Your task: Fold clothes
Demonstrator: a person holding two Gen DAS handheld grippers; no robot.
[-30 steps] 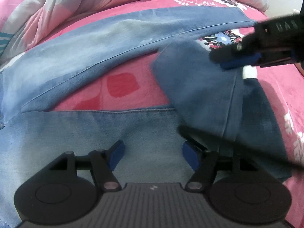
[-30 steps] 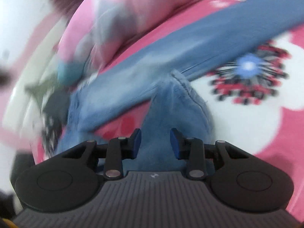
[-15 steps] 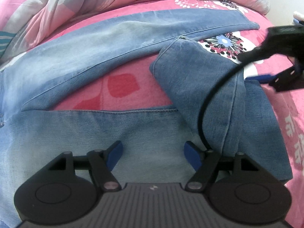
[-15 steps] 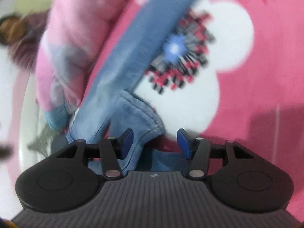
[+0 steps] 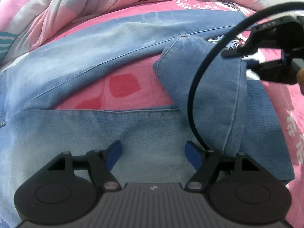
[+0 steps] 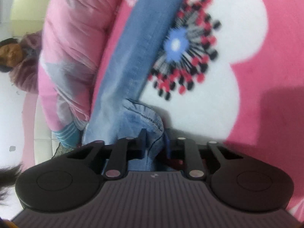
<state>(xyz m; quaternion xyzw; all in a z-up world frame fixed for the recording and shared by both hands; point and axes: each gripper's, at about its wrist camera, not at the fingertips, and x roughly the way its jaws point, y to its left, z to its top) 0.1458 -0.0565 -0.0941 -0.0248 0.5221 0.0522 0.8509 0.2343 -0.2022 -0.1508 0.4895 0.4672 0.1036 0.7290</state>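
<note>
Light blue jeans [image 5: 95,53] lie spread on a pink flowered bedsheet [image 5: 123,85]. One leg stretches across the far side. The other leg [image 5: 209,87] is folded back over itself at the right. My left gripper [image 5: 153,152] hovers open over the near denim panel with nothing between its fingers. My right gripper [image 6: 154,142] is at the folded leg's far right edge, and its jaws are closing with a bunched fold of that denim [image 6: 144,117] pinched between the pads. In the left wrist view the right gripper [image 5: 241,60] shows at the upper right.
A crumpled pink and grey quilt [image 5: 95,3] is heaped along the far side of the bed. A black cable [image 5: 191,98] arcs from my left gripper up over the folded leg. A person's head [image 6: 11,53] shows at the left edge of the right wrist view.
My right gripper rolled, sank to the edge of the folded leg and closed its jaws around the denim. The left gripper stayed where it was, still open.
</note>
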